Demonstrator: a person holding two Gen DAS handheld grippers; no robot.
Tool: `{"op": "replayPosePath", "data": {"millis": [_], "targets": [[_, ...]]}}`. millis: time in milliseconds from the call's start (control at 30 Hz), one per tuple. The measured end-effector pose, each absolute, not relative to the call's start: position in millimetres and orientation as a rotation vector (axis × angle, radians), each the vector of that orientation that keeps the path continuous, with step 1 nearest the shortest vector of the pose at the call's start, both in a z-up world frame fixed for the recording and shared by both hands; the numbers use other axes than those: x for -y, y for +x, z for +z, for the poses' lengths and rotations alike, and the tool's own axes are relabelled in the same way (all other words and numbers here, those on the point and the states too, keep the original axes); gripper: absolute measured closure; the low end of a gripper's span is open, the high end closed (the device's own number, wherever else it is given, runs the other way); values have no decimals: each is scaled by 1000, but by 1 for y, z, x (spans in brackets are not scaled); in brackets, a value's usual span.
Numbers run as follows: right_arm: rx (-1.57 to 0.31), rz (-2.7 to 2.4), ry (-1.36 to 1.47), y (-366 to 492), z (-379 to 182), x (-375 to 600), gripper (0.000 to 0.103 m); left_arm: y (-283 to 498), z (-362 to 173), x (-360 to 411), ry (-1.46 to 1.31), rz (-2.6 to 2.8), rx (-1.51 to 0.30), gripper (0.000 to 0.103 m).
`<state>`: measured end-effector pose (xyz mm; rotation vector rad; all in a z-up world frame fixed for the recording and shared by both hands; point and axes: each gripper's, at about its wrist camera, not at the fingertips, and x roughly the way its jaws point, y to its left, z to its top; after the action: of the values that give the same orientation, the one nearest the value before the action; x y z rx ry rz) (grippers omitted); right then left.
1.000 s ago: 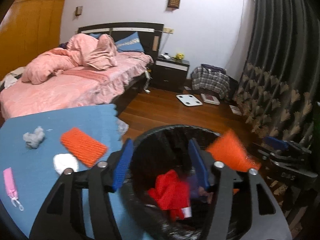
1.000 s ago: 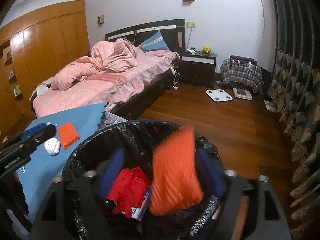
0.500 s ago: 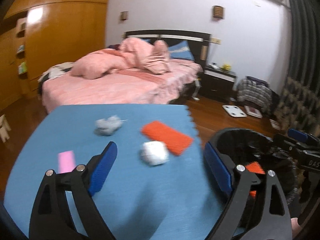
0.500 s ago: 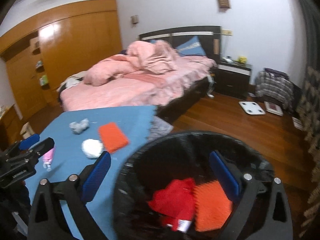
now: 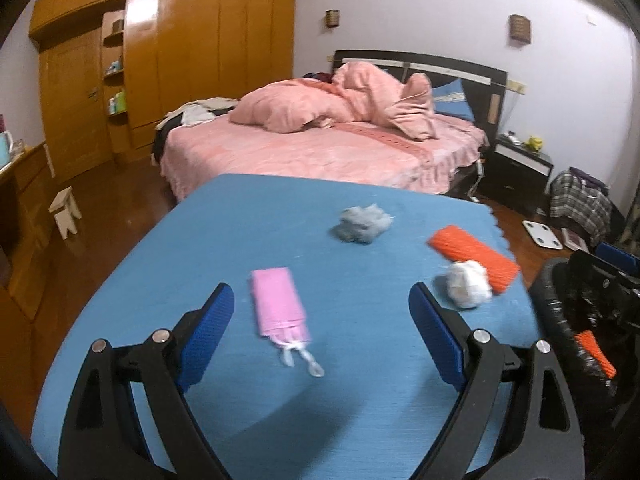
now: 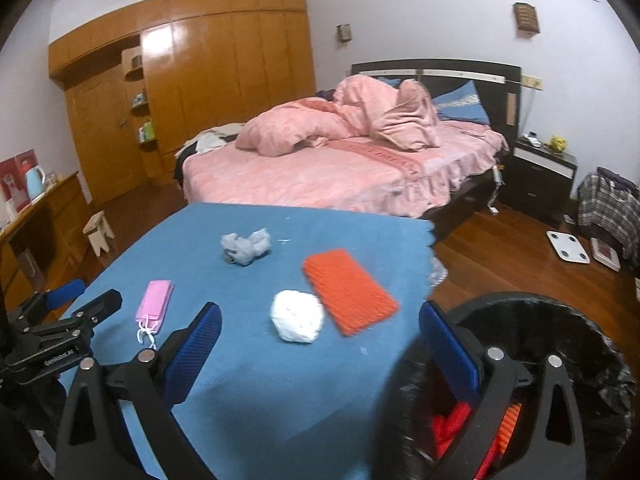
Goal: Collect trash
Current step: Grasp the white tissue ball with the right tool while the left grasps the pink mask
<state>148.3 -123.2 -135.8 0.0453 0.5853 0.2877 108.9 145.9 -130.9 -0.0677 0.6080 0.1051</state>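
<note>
Bedroom with a pink bed (image 5: 320, 152) behind and a blue counter (image 5: 240, 240) in front; black-lined trash bin (image 6: 560, 320) just off the counter's right edge, with red and orange scraps already inside.

4 pieces of trash lay on the counter, largest first:

Orange ridged pad (image 6: 348, 292), flat near the right edge, touching or just beside the white wad. Judged light and springy like foam; best pinched across its narrow width, at an end that overhangs nothing.

Pink pouch (image 5: 278, 306), flat, with white strings trailing toward the camera; between the left jaws' line of sight but well ahead of them. Likely soft and thin, so needed a low, flat pinch across the short side or a grab at the strings.

Grey crumpled wad (image 5: 362, 224), farthest back, apart from the rest. Probably paper or film: weightless, crushable, graspable anywhere.

White crumpled wad (image 6: 298, 316), nearest the right side. Judged soft tissue, easy to squeeze at its middle.

Left hand-held gripper (image 5: 320, 324): jaws spread wide, nothing between the pads, aimed down at the pink pouch.

Right hand-held gripper (image 6: 320, 344): jaws at full spread, empty, hovering over the counter edge beside the bin, white wad closest ahead.
</note>
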Motion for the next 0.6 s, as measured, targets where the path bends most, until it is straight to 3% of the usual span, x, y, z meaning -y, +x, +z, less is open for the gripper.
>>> {"op": "replayPosePath", "data": {"millis": [400, 600], "targets": [[-657, 310, 24, 185, -175, 79, 8, 128, -158, -187, -95, 195, -667, 16], [-719, 282, 13, 207, -198, 73, 25, 138, -169, -190, -97, 208, -689, 16]]}}
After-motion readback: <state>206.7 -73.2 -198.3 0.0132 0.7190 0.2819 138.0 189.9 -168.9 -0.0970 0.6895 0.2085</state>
